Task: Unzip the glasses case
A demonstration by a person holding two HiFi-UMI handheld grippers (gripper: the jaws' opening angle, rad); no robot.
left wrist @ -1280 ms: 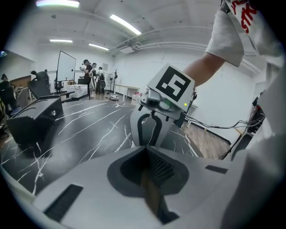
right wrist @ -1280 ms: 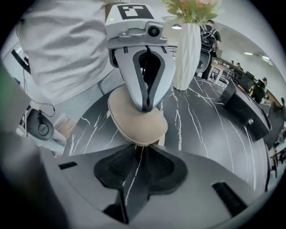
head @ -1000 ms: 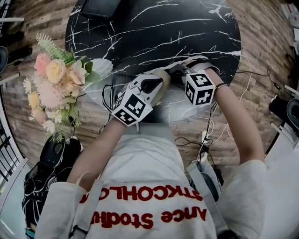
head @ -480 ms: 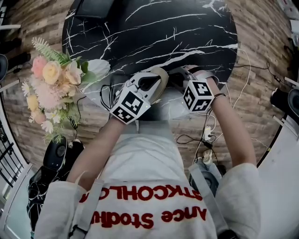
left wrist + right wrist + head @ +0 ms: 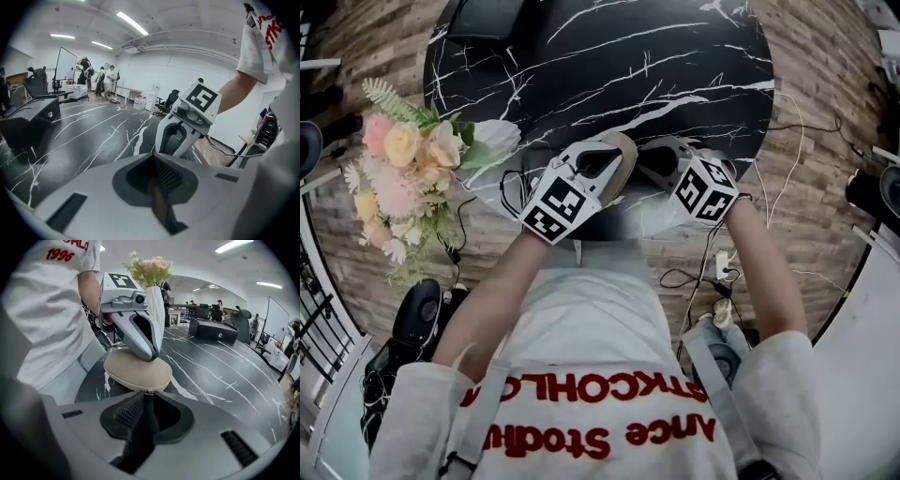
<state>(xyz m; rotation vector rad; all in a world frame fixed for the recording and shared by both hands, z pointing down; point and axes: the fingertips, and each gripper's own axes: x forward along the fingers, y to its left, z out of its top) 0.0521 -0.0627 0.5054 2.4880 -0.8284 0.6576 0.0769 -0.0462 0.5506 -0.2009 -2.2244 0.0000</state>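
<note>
Glasses case (image 5: 138,371), tan and oval, is resting on the black marble table (image 5: 225,376) just ahead of the jaws of the right gripper (image 5: 147,401), with its near edge meeting their tips. The zipper pull (image 5: 149,392) is sitting on that edge, right at the point where the 2 jaws come together. Those jaws are standing narrow, with only a dark slit between the pads, and they have just been opening a little. Whether the pads are pressing on the pull is not showing.

The left gripper (image 5: 145,355) is coming down onto the far half of the case from above. In the left gripper view its 2 jaws are lying close together on a tan strip of the case, so it is gripping the case and pinning it to the table. Beyond both pairs of jaws the marble is stretching away, and a bunch of flowers (image 5: 150,268) is rising behind the left gripper.
</note>
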